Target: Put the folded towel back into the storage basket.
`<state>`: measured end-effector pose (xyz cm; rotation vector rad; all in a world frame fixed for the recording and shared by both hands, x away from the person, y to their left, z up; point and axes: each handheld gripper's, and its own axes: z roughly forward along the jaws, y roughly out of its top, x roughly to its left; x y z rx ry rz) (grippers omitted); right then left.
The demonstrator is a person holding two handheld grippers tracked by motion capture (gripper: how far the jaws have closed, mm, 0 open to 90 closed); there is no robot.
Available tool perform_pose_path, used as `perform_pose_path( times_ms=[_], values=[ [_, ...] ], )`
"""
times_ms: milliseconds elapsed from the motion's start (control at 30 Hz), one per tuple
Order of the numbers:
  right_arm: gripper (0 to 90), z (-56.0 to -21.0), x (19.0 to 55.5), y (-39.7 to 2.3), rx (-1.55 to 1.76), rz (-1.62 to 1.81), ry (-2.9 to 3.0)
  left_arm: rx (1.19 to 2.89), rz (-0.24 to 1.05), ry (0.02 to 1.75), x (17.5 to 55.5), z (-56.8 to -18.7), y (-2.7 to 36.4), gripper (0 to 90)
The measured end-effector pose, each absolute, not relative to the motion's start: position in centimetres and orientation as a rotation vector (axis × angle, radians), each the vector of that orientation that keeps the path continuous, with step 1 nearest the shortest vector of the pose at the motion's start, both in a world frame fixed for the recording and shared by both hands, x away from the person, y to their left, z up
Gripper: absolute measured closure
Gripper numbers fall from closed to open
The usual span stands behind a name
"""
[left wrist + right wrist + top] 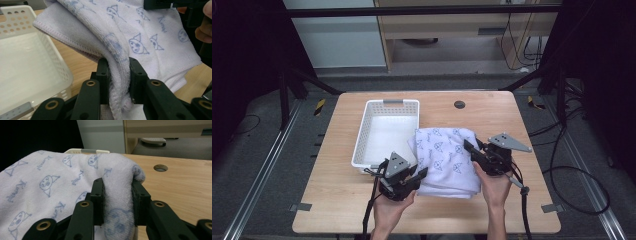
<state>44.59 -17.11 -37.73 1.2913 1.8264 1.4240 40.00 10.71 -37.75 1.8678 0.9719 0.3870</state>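
Towel (447,160), white with a blue cat-face print, lies folded on the wooden counter (337,200), just right of a white perforated basket (362,135) and overlapping that basket's near right corner. Left gripper (421,176) is clamped on the towel's near left edge; in the left gripper view its jaws pinch a thick fold of the cloth (117,75) beside the basket wall (60,72). Right gripper (472,150) grasps the towel's right edge, its jaws squeezing a bunched roll of fabric (117,202) in the right gripper view. A round hole (459,104) sits in the counter beyond the towel.
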Motion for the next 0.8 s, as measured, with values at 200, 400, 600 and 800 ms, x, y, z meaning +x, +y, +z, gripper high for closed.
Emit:
perform_pose_path(
  times_ms=[200,400,600,800],
  values=[
    [68.4,-37.2,45.1,-16.0,1.273,1.431,1.840,1.867,0.413,0.976,40.2,-37.2,11.6,73.1],
    [68.4,-36.6,45.7,-15.0,1.248,1.419,1.848,1.856,0.418,0.987,40.6,-36.9,12.5,73.1],
    [68.4,-35.5,46.4,-13.7,1.227,1.428,1.850,1.861,0.440,0.987,41.0,-35.9,13.5,73.1],
    [68.3,-34.5,46.9,-12.7,1.209,1.439,1.844,1.848,0.463,0.989,41.4,-34.7,14.7,73.1]
  ],
)
